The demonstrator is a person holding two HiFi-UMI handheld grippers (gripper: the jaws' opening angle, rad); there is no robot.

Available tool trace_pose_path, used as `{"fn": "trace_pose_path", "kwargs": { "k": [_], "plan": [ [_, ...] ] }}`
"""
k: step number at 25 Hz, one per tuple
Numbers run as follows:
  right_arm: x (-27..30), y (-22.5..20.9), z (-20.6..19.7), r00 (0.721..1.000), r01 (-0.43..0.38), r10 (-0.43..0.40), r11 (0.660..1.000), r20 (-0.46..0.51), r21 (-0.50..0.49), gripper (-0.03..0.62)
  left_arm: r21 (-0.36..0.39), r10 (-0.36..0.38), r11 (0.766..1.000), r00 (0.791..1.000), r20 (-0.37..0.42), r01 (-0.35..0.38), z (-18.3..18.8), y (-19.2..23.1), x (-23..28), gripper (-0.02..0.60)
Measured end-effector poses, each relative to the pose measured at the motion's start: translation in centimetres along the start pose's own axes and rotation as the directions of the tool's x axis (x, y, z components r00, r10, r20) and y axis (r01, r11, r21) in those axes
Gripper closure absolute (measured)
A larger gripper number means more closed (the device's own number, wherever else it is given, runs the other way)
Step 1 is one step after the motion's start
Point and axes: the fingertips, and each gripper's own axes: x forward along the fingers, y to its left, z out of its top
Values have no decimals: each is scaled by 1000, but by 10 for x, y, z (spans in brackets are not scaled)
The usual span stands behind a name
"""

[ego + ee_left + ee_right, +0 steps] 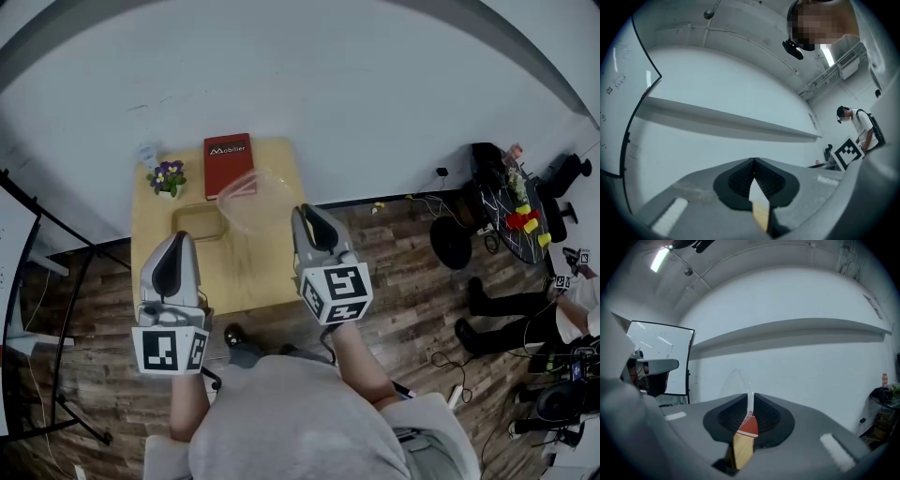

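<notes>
1. Grip check, right side: found the right gripper (300, 216) clamped on the thin rim of a clear plastic bowl (251, 199), upper middle of the head view.
2. Confirmed in the right gripper view: see-through rim pinched between the dark pads (766, 416) at lower middle of frame, with red and pale wood colour showing in the gap beneath it.
3. Placed the bowl over the far half of the bench (258, 277), its outline overlapping the lower right corner of a red book (228, 159). Could not tell whether its underside touches the bench.
4. Grip check, left side: found the left gripper (178, 239) fully closed, pads meeting edge to edge with nothing between them. Located it at lower left of the head view, over the near left part of the bench.
5. Recorded on the bench: red book at the far edge; small pot of purple and yellow flowers (168, 178) just left of it; shallow wooden tray (174, 225) just below the flowers, between the left gripper and the bowl.
6. Noted at far right of the head view: round dark table (497, 225) carrying yellow and red items, well apart from the bench, on a plank floor (403, 272).
</notes>
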Motion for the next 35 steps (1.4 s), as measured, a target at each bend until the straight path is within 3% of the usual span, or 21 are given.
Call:
{"fn": "trace_pose_path", "kwargs": {
  "k": [15,35],
  "plan": [
    [-38,-22,9,999,27,-25,998,25,-57,554,-3,6,1000,1000,2,-6,1,-33,-6,578],
    [-73,-37,13,996,68,-64,996,63,-55,553,-6,-7,1000,1000,-19,6,-9,-55,-11,578]
  ]
}}
